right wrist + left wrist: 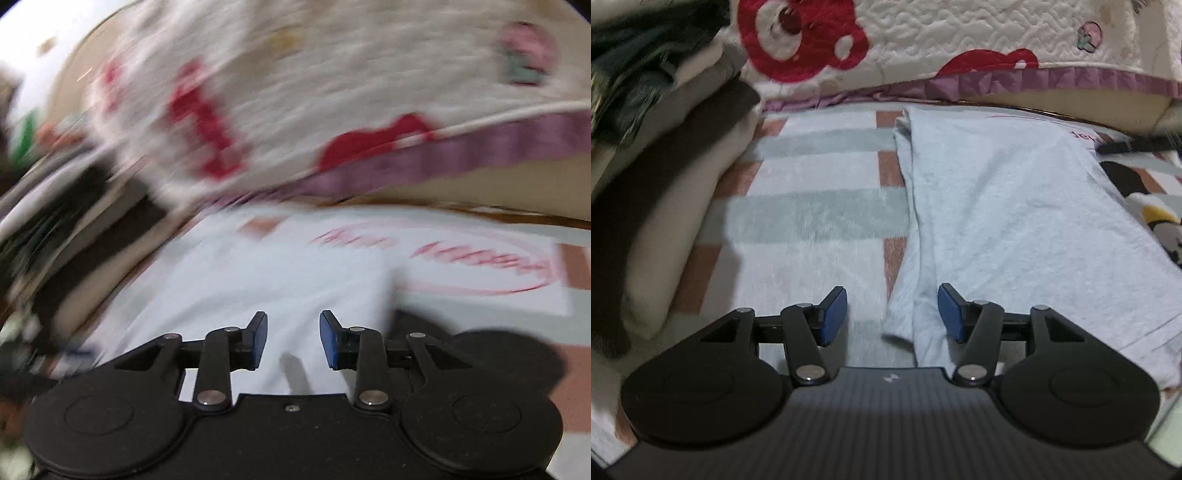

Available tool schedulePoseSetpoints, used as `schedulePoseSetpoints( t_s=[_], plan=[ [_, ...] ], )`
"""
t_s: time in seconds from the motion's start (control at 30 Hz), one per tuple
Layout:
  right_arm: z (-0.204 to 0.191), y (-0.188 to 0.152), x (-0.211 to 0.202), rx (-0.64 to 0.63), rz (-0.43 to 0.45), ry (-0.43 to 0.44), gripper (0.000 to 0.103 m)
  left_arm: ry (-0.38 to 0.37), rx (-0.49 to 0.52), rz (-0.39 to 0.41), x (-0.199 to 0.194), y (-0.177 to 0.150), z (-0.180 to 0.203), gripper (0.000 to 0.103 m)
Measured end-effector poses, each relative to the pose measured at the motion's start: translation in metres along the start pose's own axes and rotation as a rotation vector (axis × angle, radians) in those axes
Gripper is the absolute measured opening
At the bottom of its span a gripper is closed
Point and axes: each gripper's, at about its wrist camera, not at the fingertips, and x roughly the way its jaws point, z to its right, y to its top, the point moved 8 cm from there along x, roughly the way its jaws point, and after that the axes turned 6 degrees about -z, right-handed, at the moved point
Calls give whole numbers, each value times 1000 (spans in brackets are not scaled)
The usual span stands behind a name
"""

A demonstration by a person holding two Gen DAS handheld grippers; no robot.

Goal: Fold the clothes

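Fingers: left gripper (892, 312) released, straddling the near folded edge of the pale T-shirt (1015, 221); shirt's long axis runs away along the bed (812, 177). Right gripper (293, 339) released, above the same shirt.

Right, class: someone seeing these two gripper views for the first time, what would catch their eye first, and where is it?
Probably the cream quilt with big red bear shapes, filling the top of both views behind the bed surface. Next, the pale grey T-shirt lying partly folded on the striped blanket, right of centre in the left wrist view. The open left gripper hovers at its near edge.
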Motion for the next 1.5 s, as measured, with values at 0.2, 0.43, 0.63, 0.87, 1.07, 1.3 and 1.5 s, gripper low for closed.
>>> schedulePoseSetpoints(
  t_s=[0.2,0.43,0.63,0.87,1.07,1.3,1.5],
  plan=[
    [-72,-71,0,-300,-197,73,49,26,43,-24,-9,-7,-2,60],
    [-99,-117,-36,-337,-295,133,57,59,116,-80,-19,-19,-2,62],
    [-110,-124,-63,-499,-229,23,58,-17,138,13,-55,-31,8,62],
    [-116,-146,-59,-720,-219,-105,61,-185,288,100,-95,-41,58,62],
    [-117,-146,-50,-803,-173,-165,72,-248,363,94,-90,-41,91,62],
    [-124,-127,-38,-796,-156,-92,12,-329,474,73,-90,-57,124,64],
    [-120,-91,-45,-691,-118,-61,11,-149,612,187,-86,-54,130,69]
  ],
)
